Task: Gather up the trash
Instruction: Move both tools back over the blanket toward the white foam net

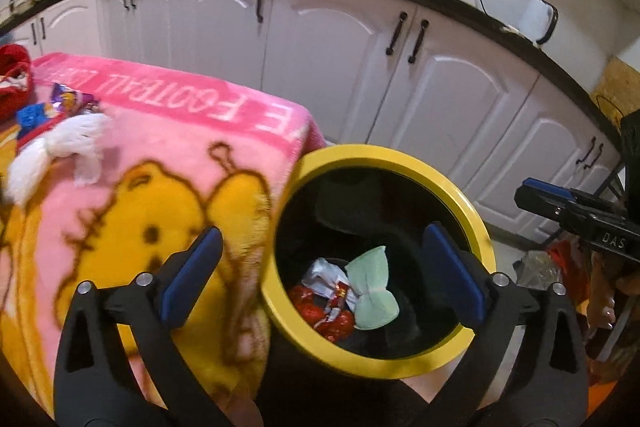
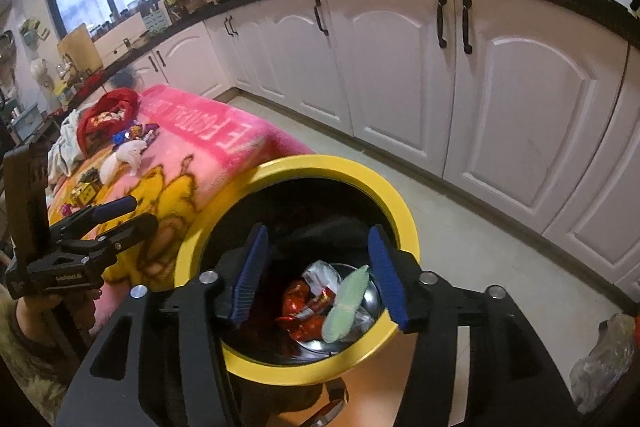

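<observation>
A yellow-rimmed black bin (image 1: 472, 203) (image 2: 404, 211) stands beside the pink blanket. Inside lie a pale green wrapper (image 1: 374, 287) (image 2: 346, 301), red wrappers (image 1: 332, 319) (image 2: 300, 307) and a silver one (image 1: 322, 273). My left gripper (image 1: 320, 275) is open and empty above the bin's mouth. My right gripper (image 2: 318, 275) is open and empty over the bin too. Each gripper shows in the other's view, the right one (image 1: 560, 203) and the left one (image 2: 116, 211). More trash lies on the blanket: white tissue (image 1: 64, 143) (image 2: 124, 155) and purple wrappers (image 1: 72, 99) (image 2: 142, 133).
The pink and yellow blanket (image 1: 168, 155) (image 2: 208, 147) covers a table left of the bin. A red bag (image 2: 106, 115) and small items sit at its far end. White cabinets (image 1: 340, 39) (image 2: 460, 79) under a black counter run behind. A crumpled bag (image 2: 604, 363) lies on the floor.
</observation>
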`<state>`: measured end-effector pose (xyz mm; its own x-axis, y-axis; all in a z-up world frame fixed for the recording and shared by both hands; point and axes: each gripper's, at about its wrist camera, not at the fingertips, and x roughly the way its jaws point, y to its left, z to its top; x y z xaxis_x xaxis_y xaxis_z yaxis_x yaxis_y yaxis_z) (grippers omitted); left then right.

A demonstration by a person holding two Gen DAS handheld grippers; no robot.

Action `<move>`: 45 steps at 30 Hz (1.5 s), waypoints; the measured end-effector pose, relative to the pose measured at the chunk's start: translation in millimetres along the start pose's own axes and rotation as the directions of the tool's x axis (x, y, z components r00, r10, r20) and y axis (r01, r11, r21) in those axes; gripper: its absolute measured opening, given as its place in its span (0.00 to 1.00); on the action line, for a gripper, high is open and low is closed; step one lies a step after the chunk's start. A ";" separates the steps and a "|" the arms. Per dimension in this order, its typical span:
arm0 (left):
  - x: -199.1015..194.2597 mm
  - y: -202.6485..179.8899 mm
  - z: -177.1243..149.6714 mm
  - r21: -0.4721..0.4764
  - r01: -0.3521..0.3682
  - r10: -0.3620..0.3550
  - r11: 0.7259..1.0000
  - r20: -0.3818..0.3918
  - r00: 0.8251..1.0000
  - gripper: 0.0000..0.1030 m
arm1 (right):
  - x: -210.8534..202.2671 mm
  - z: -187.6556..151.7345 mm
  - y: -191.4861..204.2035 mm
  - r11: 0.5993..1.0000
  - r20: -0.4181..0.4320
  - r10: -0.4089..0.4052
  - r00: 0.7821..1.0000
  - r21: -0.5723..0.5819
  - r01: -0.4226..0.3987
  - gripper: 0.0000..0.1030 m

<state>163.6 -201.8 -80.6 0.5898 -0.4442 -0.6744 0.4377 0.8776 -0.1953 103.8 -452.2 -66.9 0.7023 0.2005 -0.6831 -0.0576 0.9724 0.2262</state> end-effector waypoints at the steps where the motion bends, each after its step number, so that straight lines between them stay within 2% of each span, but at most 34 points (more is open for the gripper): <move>1: -5.5 2.4 0.6 -0.004 -0.014 0.014 1.000 0.012 1.000 0.89 | -2.3 1.3 3.2 1.000 0.009 0.004 1.000 -0.009 -0.004 0.52; 3: -14.0 6.0 1.7 -0.010 -0.037 0.038 0.999 0.030 0.999 0.89 | -5.0 3.4 7.1 1.000 0.019 0.009 1.000 -0.020 -0.009 0.57; 17: -71.7 33.6 3.7 -0.076 -0.105 0.114 0.992 0.137 0.984 0.89 | -23.7 12.0 49.3 0.991 0.073 0.071 0.995 -0.115 -0.062 0.66; 36: -129.5 72.3 -2.8 -0.150 -0.180 0.211 0.972 0.230 0.950 0.89 | -30.9 25.8 117.5 0.964 0.068 0.163 0.984 -0.225 -0.144 0.67; 45: -161.2 109.4 -13.3 -0.230 -0.233 0.289 0.945 0.251 0.924 0.89 | -24.7 43.2 165.2 0.937 0.056 0.228 0.972 -0.284 -0.203 0.69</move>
<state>107.4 -31.8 -2.8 0.8419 -0.2022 -0.5004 0.1201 0.9741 -0.1915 107.6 -301.7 17.3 0.7093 0.4097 -0.5736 -0.3979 0.9044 0.1539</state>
